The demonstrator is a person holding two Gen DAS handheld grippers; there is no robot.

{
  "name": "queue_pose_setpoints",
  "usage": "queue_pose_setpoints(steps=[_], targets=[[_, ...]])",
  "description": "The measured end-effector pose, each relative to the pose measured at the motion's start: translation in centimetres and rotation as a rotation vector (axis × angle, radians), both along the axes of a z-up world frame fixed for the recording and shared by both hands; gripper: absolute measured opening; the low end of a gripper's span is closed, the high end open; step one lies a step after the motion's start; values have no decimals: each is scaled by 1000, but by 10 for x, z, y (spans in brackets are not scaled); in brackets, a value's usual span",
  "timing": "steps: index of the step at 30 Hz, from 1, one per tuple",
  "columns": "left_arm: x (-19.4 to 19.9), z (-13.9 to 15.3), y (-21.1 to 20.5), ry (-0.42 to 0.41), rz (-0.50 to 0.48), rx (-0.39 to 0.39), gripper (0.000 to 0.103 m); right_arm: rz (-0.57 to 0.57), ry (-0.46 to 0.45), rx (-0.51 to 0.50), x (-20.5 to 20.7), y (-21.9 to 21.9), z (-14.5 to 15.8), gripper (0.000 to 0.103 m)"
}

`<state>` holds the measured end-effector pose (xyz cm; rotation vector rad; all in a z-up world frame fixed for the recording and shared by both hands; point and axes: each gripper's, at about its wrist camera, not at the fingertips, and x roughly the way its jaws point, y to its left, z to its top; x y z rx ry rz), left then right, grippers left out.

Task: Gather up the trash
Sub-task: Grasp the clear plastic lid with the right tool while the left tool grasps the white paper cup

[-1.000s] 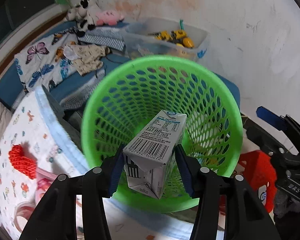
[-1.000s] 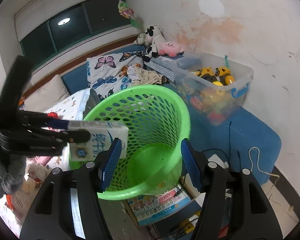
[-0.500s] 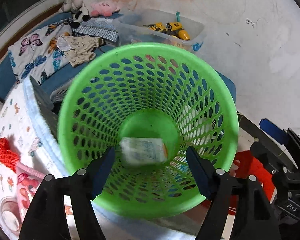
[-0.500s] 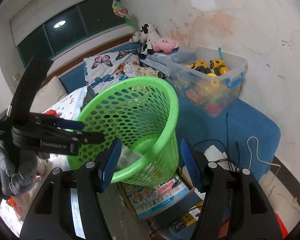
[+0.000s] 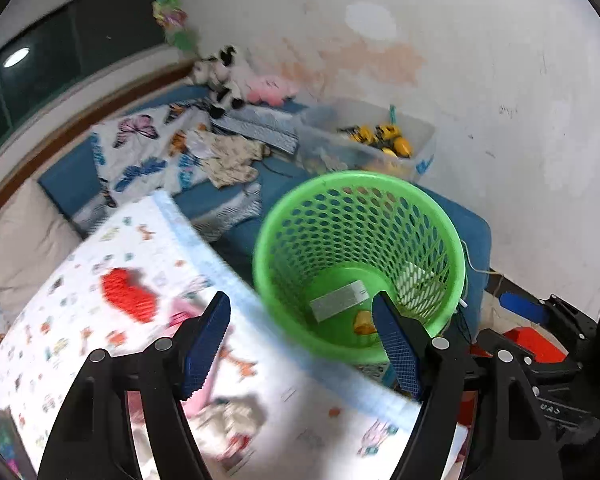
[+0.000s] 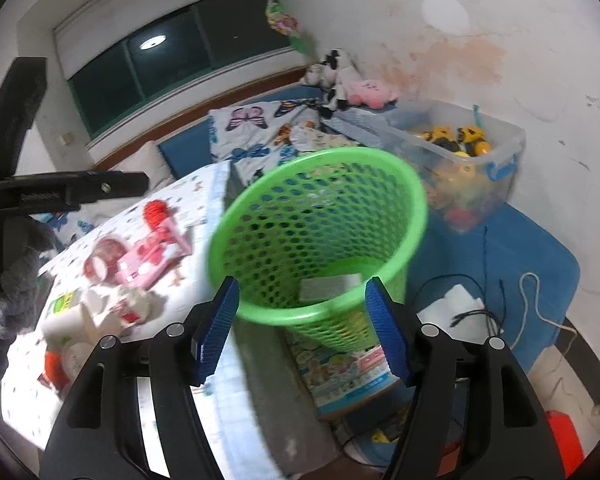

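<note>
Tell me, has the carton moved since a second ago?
Yes. The carton has left the left gripper, where it was pinched above the rim, and now lies on the floor of the green basket.

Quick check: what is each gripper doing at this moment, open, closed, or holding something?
Left gripper: open, holding nothing.
Right gripper: jaws opening, empty; the green basket sits beyond them.

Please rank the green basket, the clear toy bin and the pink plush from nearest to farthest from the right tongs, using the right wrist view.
1. Green basket, directly ahead of the right tongs.
2. Clear toy bin, behind the basket, to the right.
3. Pink plush, farthest, against the back wall.
</note>
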<state>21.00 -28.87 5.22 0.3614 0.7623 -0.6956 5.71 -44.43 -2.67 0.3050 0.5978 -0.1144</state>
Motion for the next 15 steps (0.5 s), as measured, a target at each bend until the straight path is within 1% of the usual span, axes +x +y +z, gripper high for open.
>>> queue_pose_setpoints(steps=[1,3,7,11,15], targets=[[-3,3,10,-5,9,-12,71,8,-2,-2,-1,5,1,67],[-11,9,35,-13,32,-32,75,30,-1,-1,-2,18,3,69],[-23,14,79,-36,80,-58,75,81,-2,-8,-5,44,6,70],[-34,11,129,-50,148,-67,76,159,11,-7,-5,75,4,72],[-40,5,172,-57,218,-76,77,235,27,-29,-6,107,0,72]])
